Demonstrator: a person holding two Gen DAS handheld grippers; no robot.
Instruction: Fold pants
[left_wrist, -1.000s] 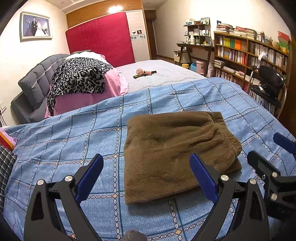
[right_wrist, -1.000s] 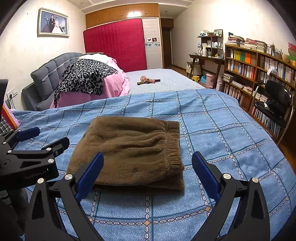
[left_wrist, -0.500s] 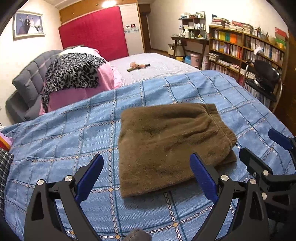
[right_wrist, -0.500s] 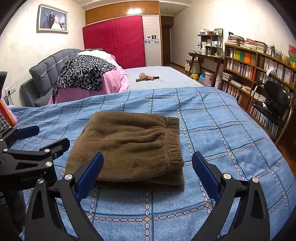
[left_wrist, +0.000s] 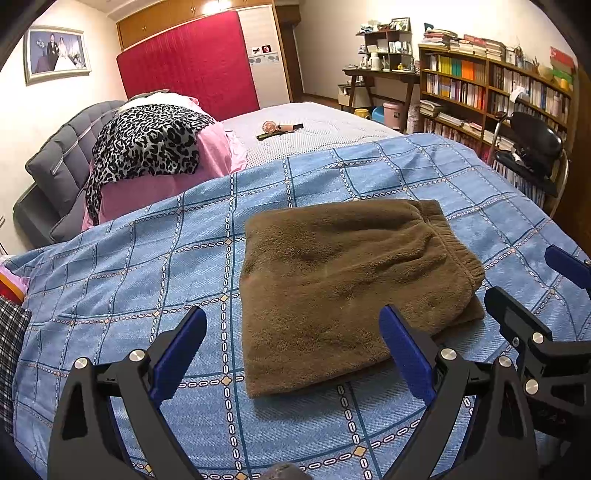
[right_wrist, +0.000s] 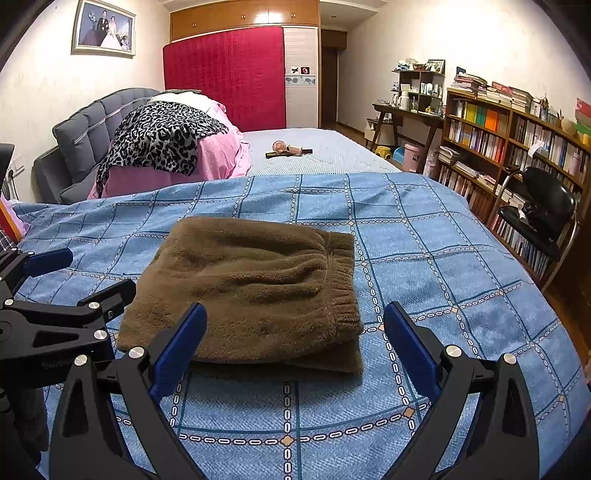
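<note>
Brown fleece pants lie folded into a compact, thick rectangle on the blue checked bedspread, toward the near edge of the bed and about in the middle of its width. I judge the folding is complete or nearly so: the layers sit one on another, and the ribbed elastic waistband shows along the right side of the bundle, with a lower layer coming out a little under it at the near right corner.

Both tools hang above the near edge of the bed and touch nothing. The left gripper has its blue jaws spread wide, with nothing between them; through the gap I see the near left corner of the pants. The right gripper is the same, jaws wide apart and empty, framing the near edge of the bundle. Each one appears also at the side of the other's view, so they stand just beside each other.

It seems to me they are held back and opened so that the cloth rests free and the fold can be checked. That lower layer sticking out could be tidied, but this is only my judgement.

Far behind, a leopard-print cloth drapes over pink bedding near the grey headboard.
</note>
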